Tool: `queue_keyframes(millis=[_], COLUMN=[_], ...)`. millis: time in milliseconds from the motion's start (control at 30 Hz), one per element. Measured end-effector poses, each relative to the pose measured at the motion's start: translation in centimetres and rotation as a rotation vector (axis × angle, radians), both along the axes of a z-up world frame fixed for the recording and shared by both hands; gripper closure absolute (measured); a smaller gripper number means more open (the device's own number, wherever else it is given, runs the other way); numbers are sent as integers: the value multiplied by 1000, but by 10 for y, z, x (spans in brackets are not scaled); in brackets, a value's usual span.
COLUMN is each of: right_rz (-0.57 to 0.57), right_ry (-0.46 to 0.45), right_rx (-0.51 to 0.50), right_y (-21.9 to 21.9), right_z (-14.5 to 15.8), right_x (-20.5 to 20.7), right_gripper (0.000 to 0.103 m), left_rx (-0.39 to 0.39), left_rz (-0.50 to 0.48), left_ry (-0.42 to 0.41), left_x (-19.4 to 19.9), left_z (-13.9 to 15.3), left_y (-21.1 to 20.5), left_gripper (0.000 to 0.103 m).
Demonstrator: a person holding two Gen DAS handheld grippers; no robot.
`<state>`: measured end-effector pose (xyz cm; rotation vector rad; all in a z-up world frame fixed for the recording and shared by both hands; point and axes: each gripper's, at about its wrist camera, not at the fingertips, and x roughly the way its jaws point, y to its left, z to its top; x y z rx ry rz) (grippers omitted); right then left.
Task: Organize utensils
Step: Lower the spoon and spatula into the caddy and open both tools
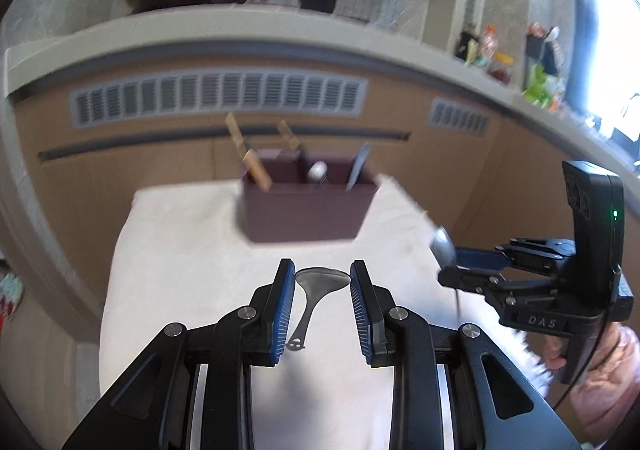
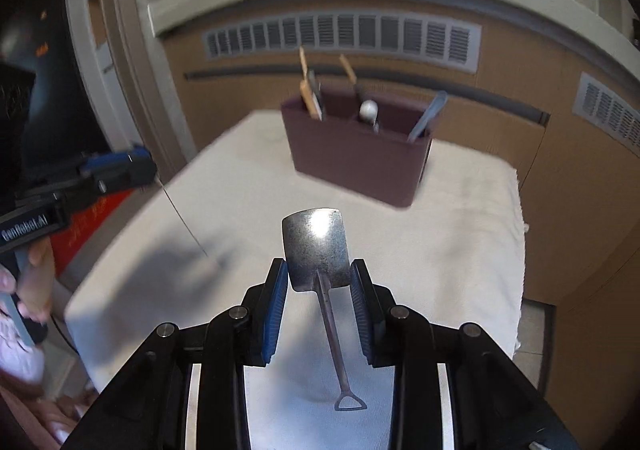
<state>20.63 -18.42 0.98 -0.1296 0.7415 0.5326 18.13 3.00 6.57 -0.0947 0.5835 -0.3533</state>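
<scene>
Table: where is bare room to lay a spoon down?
Bare cloth lies in front of the holder and to its left. The holder's left slot is crowded with wooden sticks; its right slot has one utensil.

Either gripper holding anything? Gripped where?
Right gripper clamps a shovel-shaped metal spoon by its bowl's sides. Left gripper likewise pinches a flat metal spoon at its bowl.

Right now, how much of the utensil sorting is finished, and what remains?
Done: the holder on the white cloth already has wooden-handled utensils, a round-ended piece and a metal handle.
In hand: the left gripper grips a round spoon; the right gripper grips a shovel-shaped spoon.
Left: put both spoons into the holder. No other loose utensils are visible.
</scene>
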Motion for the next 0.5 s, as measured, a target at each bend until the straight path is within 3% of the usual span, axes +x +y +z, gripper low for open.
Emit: queue_keyframes(millis=[167,300,500], right_rz=[-63,-116,-191], right_ry=[-244,-394,-505], right_rx=[119,220,225], right_y=[-11,-17,-11], right_z=[93,159,197], right_x=[6,21,57], right_gripper=[74,74,74], left_rx=[-12,-26,-74], left_rz=[-24,-3,-12], left_ry=[-205,-321,-326], left_x=[15,38,82], left_z=[84,134,157], left_y=[-8,-10,-2], left_gripper=[74,74,74])
